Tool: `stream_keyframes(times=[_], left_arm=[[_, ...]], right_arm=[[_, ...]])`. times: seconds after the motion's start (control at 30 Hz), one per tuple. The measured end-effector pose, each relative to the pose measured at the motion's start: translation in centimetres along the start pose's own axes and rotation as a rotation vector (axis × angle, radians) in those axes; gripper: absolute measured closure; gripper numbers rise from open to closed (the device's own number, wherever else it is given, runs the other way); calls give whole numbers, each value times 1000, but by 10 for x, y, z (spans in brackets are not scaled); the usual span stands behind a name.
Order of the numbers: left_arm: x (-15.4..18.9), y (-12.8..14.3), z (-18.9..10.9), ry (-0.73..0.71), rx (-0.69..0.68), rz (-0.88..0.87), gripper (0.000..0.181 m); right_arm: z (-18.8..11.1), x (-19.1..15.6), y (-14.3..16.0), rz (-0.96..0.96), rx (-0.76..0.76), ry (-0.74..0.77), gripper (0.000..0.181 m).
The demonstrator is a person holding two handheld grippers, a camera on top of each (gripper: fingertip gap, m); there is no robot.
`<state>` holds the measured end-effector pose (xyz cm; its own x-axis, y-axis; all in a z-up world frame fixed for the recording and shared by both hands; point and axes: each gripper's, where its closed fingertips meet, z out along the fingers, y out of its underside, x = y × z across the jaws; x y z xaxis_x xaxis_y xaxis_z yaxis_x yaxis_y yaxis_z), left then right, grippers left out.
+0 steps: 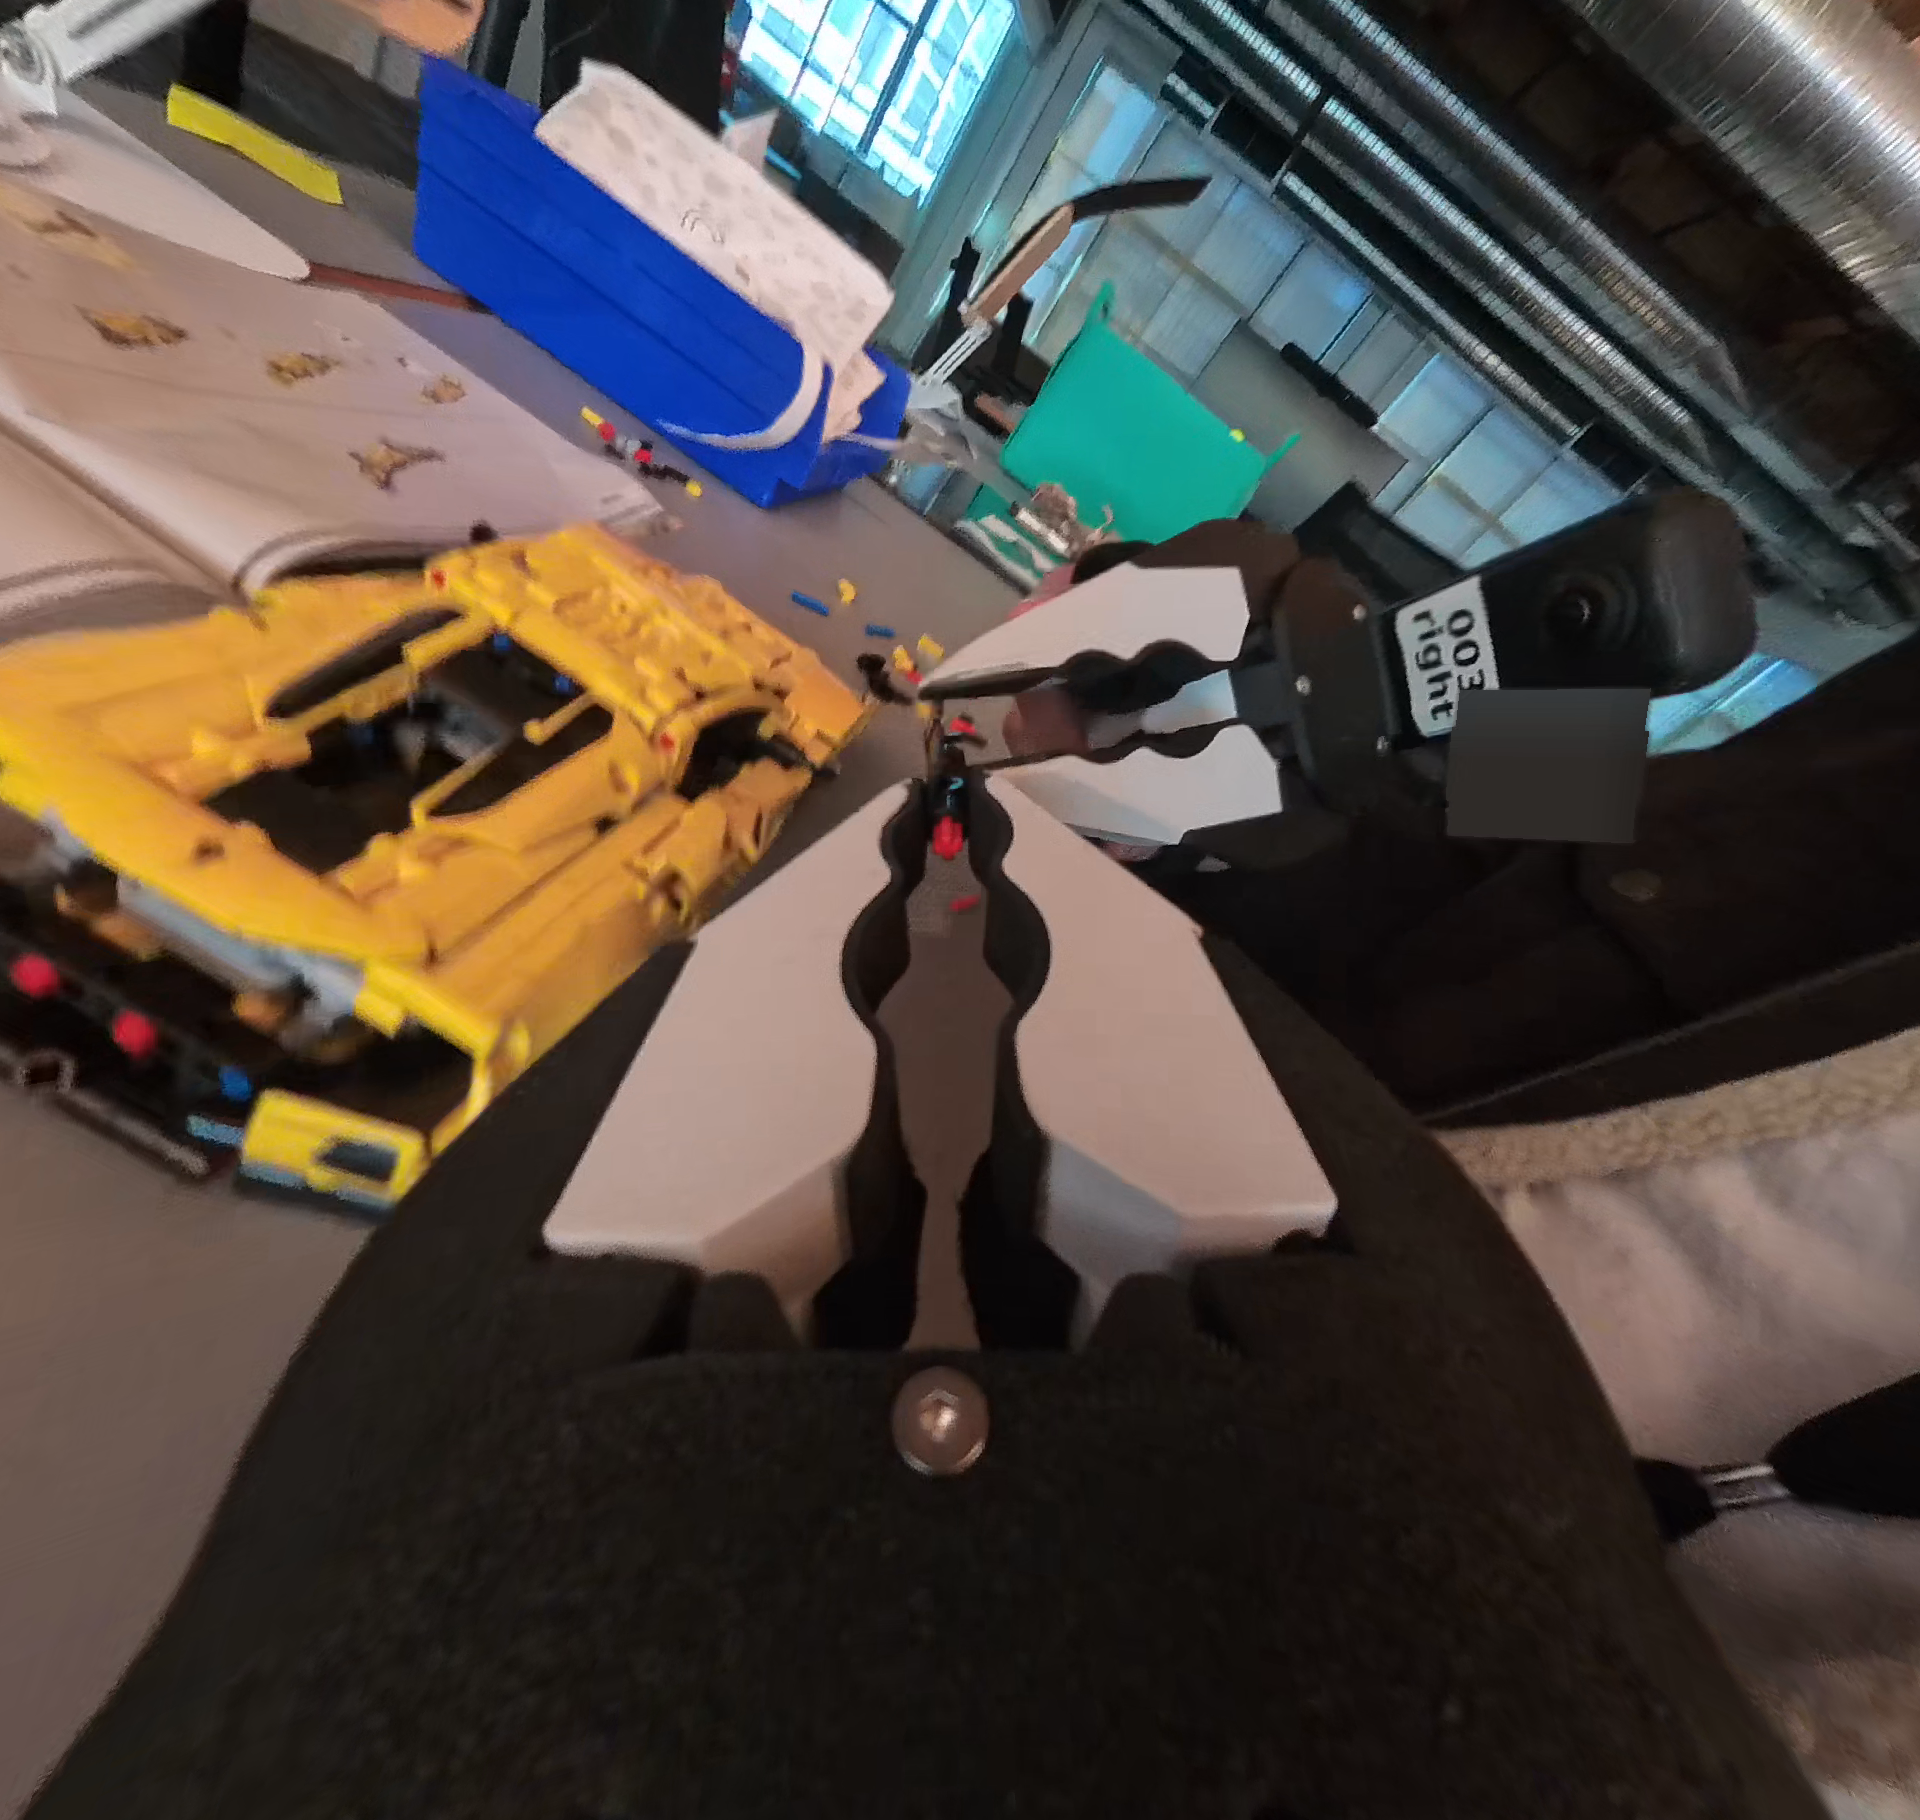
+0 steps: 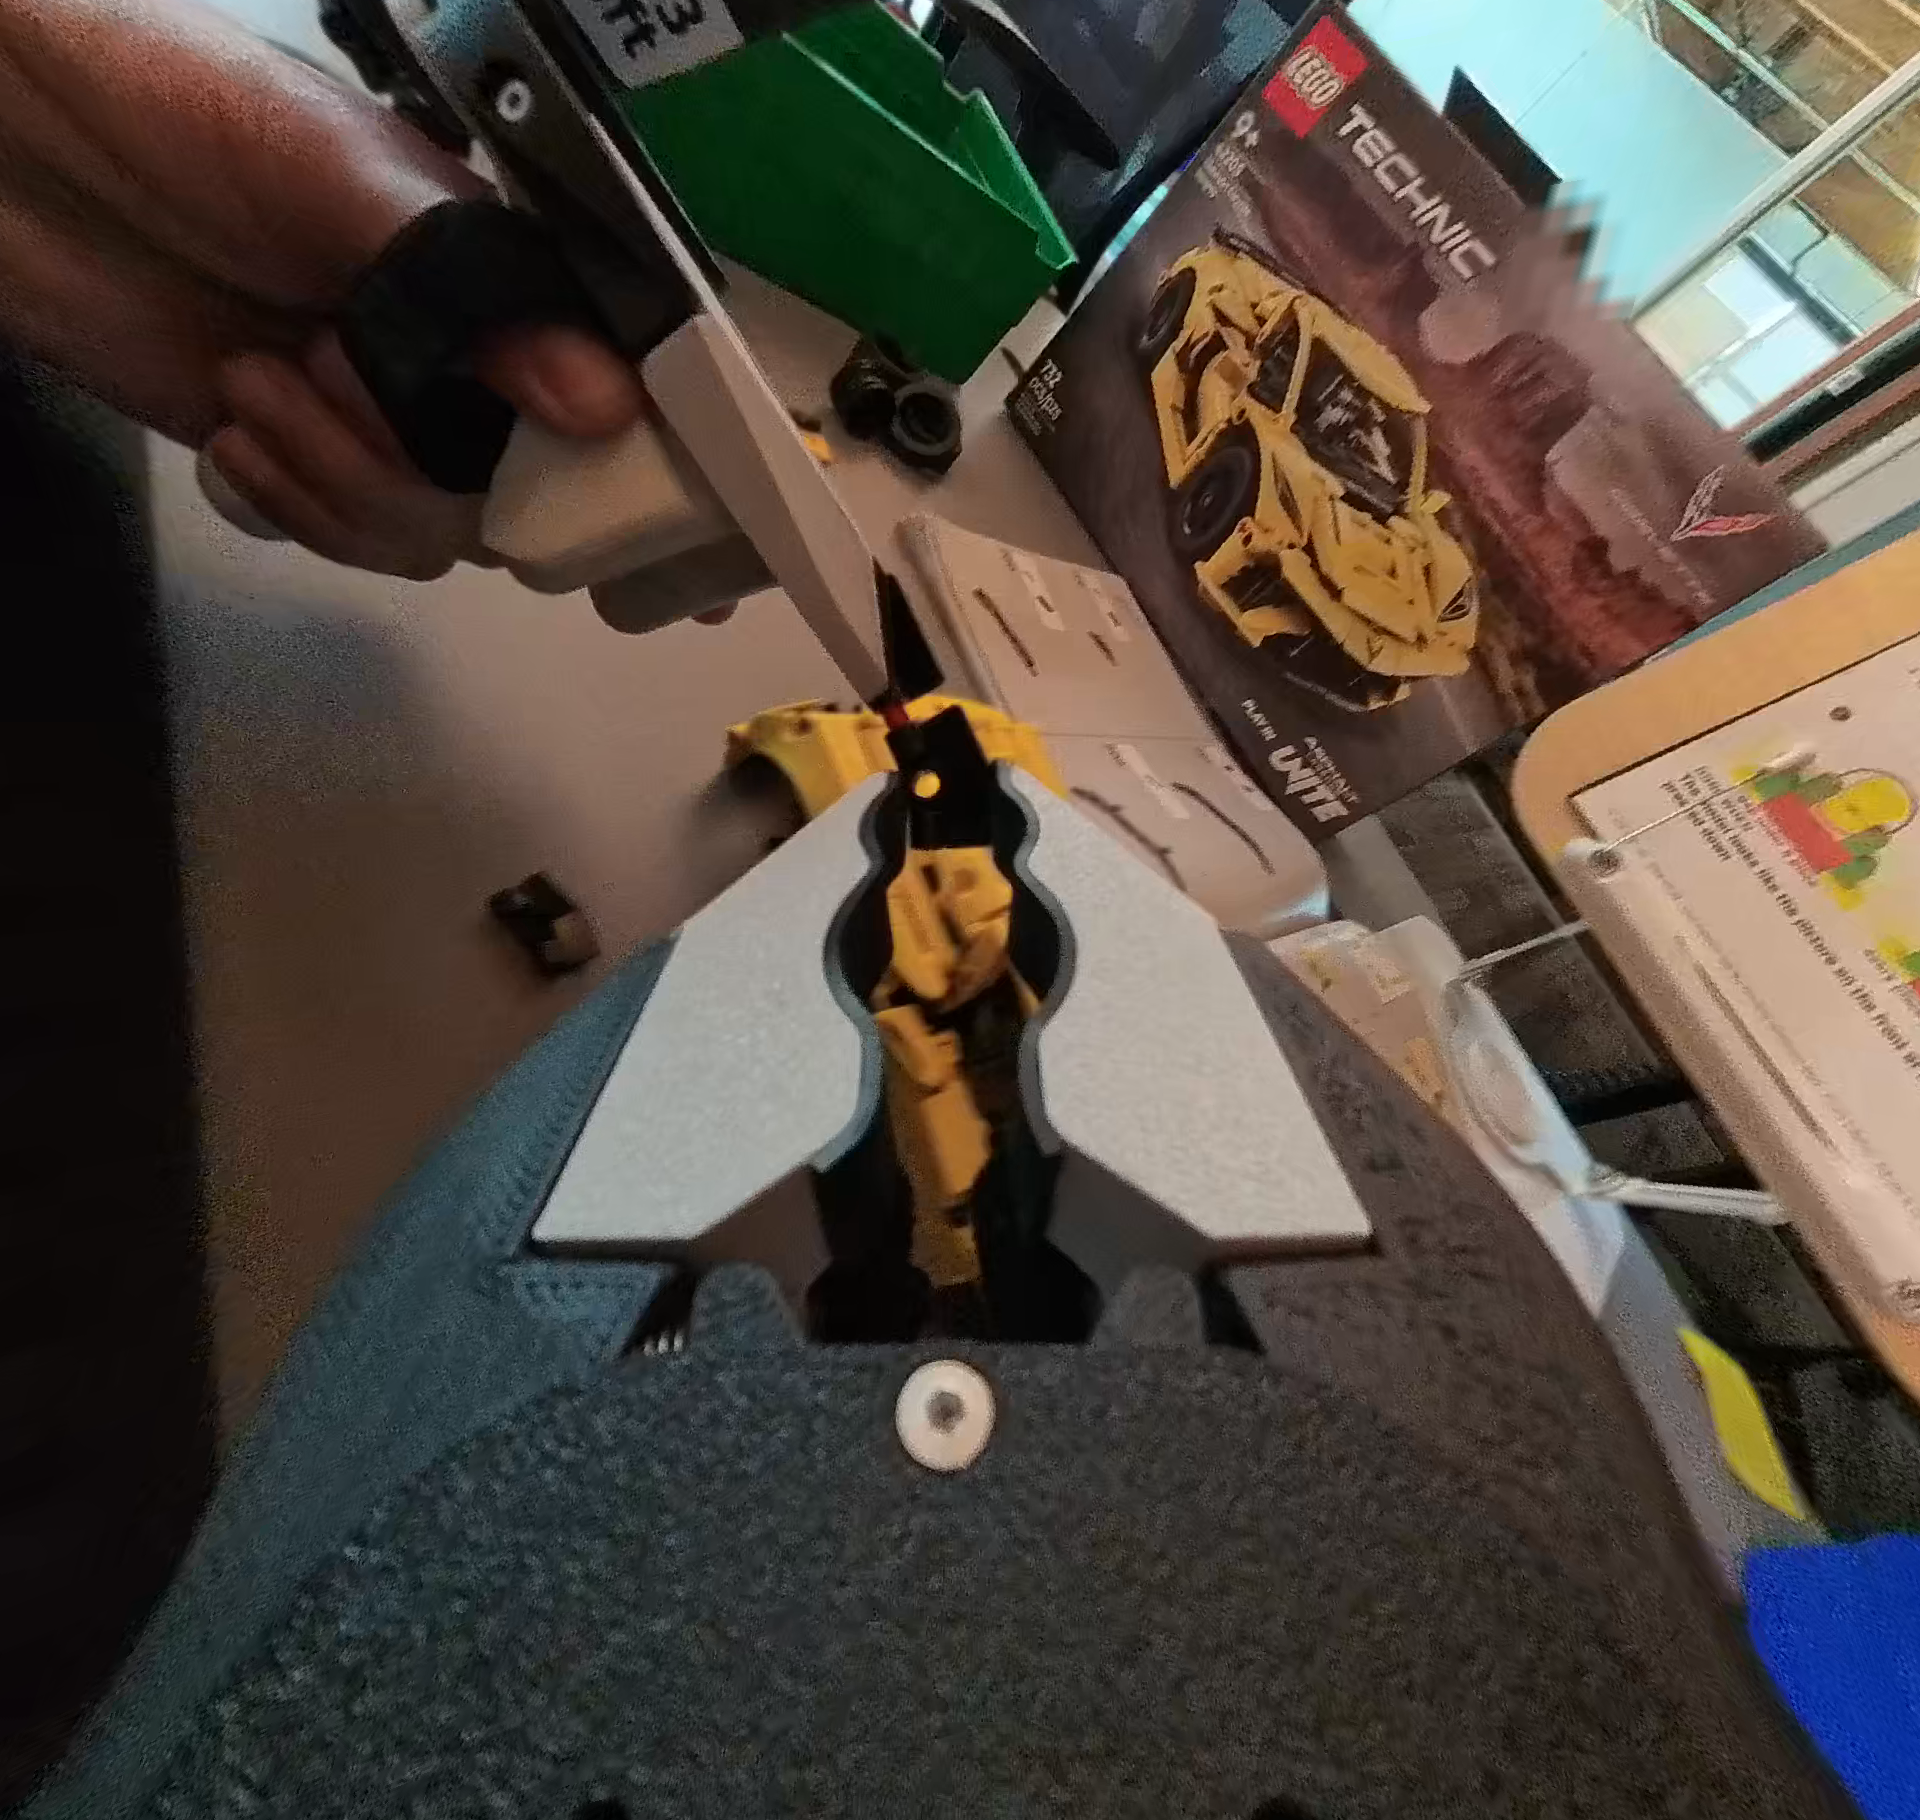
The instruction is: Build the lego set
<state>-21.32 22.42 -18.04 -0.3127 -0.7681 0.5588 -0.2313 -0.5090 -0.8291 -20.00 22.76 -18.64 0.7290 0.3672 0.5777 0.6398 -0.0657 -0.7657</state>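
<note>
Above the grey bench (image 1: 727, 565), you are holding both tongs tip to tip. Your left tongs (image 1: 943, 802) are pinching a small black and red piece (image 1: 948, 814). Your right tongs (image 2: 932, 783) are clamping a black part (image 2: 940, 783). The yellow car (image 1: 416, 783) is sitting just beside them, near the open booklet (image 1: 260, 420).

Bare grey tabletop (image 1: 156, 1355) lies open in front of the yellow Lego car (image 1: 395, 783); behind the car, the instruction booklet (image 1: 260, 399) and blue bin (image 1: 623, 284) block passage.
</note>
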Motion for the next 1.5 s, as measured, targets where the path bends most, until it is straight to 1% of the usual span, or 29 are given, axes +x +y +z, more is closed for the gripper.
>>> stream_keyframes(times=[0.07,0.13,0.17,0.2,0.27,0.3,0.33,0.37,0.4,0.43,0.47,0.53,0.63,0.67,0.77,0.83,0.93,1.0,1.07,1.1,1.27,1.37,1.5], left_arm=[[2,-35,7,23,24,-1,174],[3,-77,15,45,42,45,174],[-1,-96,21,46,50,78,174],[-9,-113,27,46,70,107,174],[-27,-138,34,76,142,133,174],[-35,-146,35,112,195,122,174],[-39,-149,34,158,247,106,174],[-43,-147,34,195,283,86,174],[-45,-141,35,220,288,67,174],[-44,-133,38,244,269,62,175],[-41,-127,41,256,242,77,174],[-35,-120,46,259,207,119,174],[-31,-117,51,278,221,99,174],[-32,-113,53,271,210,103,174],[-32,-112,55,272,217,92,174],[-32,-110,55,268,209,96,174],[-30,-105,58,273,183,107,174],[-29,-103,60,272,178,106,174],[-32,-103,60,264,177,101,174],[-32,-102,60,268,175,95,174],[-33,-102,61,260,171,96,174],[-34,-99,62,259,160,95,174],[-34,-98,63,263,159,89,174]], right_arm=[[0,31,-15,-7,-3,-17,165],[0,71,-35,41,24,-31,165],[1,91,-40,90,22,-53,158],[2,110,-41,164,20,-77,147],[2,133,-32,368,54,-188,140],[2,140,-25,517,108,-251,136],[2,142,-18,690,190,-335,137],[3,142,-13,856,274,-424,139],[3,140,-8,973,345,-500,143],[4,138,-3,1054,392,-540,148],[4,136,-1,1105,417,-578,148],[2,128,-7,1103,419,-644,148],[4,120,-10,1088,408,-675,153],[3,119,-12,1094,429,-681,157],[5,119,-10,1090,434,-648,167],[6,120,-9,1096,439,-639,169],[10,118,-8,1105,437,-634,170],[11,117,-8,1112,440,-638,167],[11,115,-7,1108,435,-647,174],[12,114,-7,1104,435,-644,175],[12,115,-5,1080,441,-613,174],[10,119,-5,1101,454,-612,173],[10,118,-3,1086,435,-609,174]])
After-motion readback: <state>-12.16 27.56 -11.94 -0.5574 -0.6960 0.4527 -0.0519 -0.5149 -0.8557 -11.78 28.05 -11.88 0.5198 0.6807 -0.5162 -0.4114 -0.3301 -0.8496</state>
